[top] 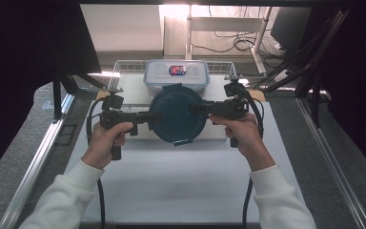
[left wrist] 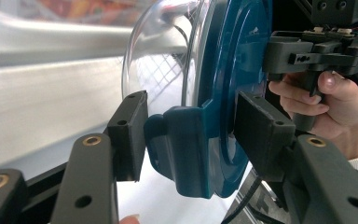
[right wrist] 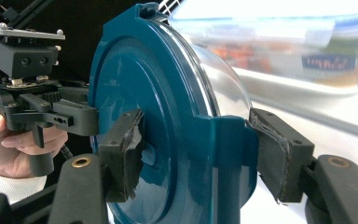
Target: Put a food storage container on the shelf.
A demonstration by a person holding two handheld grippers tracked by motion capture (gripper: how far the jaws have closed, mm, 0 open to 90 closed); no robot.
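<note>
Both the left gripper (top: 148,117) and right gripper (top: 196,108) clamp, half-open, the round clear glass bowl with teal plastic lid (top: 178,112) at nine and three o'clock. Keeping them level and even should stop the bowl tipping toward the rectangular clear plastic box (top: 176,74) at twelve.

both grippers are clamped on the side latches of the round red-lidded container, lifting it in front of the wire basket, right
Not quite: the lid is dark teal blue, not red, as the high view shows. The rest holds: the left gripper and right gripper each clamp a side latch of the round container, in front of the wire basket.
</note>
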